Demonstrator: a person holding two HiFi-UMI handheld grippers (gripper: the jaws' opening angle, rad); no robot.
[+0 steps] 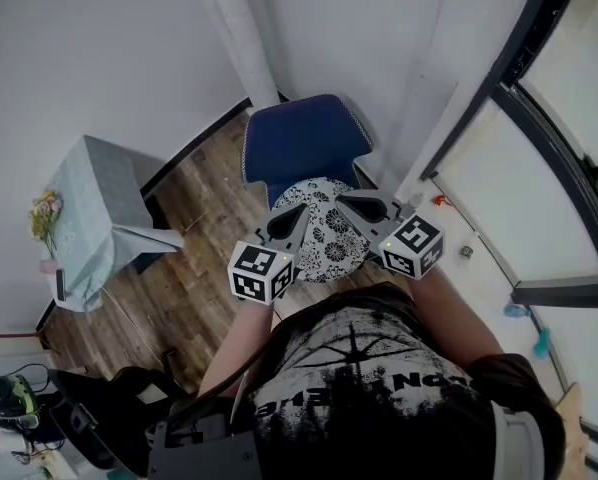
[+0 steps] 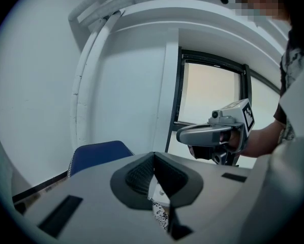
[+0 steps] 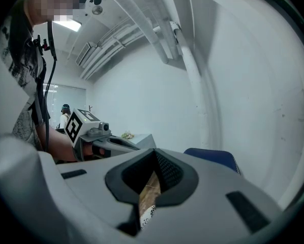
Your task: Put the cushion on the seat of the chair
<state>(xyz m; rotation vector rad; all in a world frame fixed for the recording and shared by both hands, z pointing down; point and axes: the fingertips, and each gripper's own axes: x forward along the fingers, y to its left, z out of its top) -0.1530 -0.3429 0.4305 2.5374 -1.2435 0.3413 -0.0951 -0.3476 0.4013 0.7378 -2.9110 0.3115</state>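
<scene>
I see the patterned cushion [image 1: 329, 243] lying on the seat of the blue chair [image 1: 304, 138]. My left gripper [image 1: 299, 210] and right gripper [image 1: 343, 201] sit side by side above its far part, each with jaws closed together, tips meeting

A cloth-draped bench [image 1: 99, 198] is standing far left on the wooden floor [image 1: 194, 298], carrying flowers [image 1: 45, 216]; a helmet [image 1: 9, 396] is lying near left.
</scene>
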